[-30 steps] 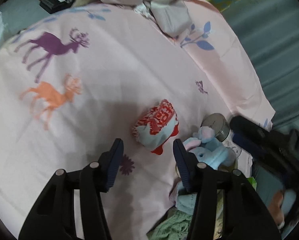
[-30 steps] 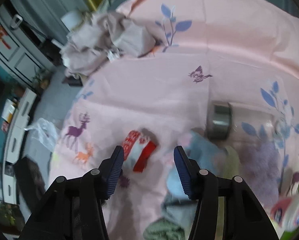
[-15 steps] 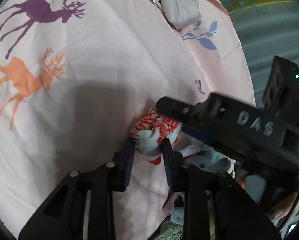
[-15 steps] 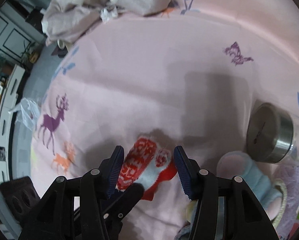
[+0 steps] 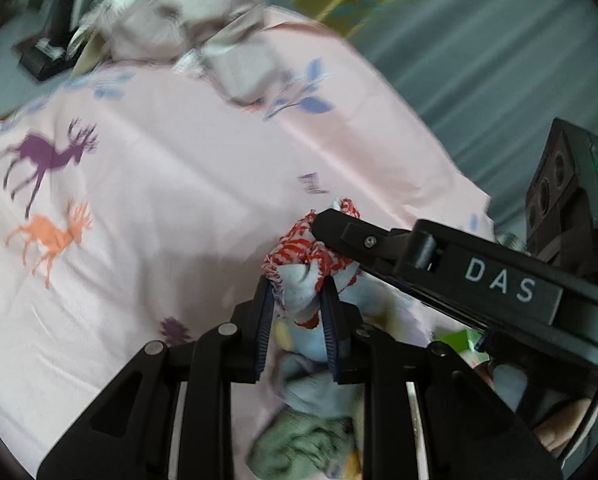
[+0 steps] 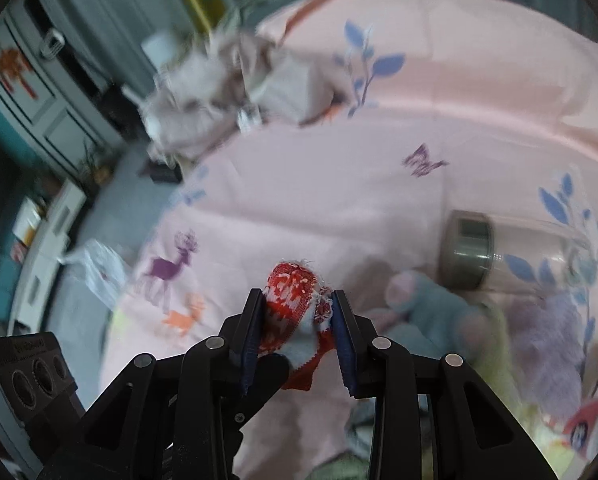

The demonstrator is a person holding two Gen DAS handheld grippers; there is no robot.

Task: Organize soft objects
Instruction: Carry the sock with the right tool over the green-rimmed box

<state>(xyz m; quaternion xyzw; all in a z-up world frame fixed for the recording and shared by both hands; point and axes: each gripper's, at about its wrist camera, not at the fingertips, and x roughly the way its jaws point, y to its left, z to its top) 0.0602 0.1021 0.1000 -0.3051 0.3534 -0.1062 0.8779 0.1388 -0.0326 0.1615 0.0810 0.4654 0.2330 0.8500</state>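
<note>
Both grippers are closing on the same small thing: the left gripper (image 5: 297, 300) pinches the pale-blue end of a red-and-white knitted sock bundle (image 5: 307, 256), while the right gripper (image 6: 297, 322) squeezes the patterned red end (image 6: 293, 284), pads pressing into the cloth on both sides. The bundle sits just above the pink bedsheet (image 5: 171, 184), toward four o'clock on it in the left wrist view.

The risk, as I judge it, is a tug-of-war. If the hands part unevenly, the knit may slip out of the weaker pinch (the left has only a small fold) and drop onto the plush toys (image 6: 431, 312) at three o'clock, beside the steel-lidded jar (image 6: 465, 252). The black fingers also crowd one another and could collide.
</note>
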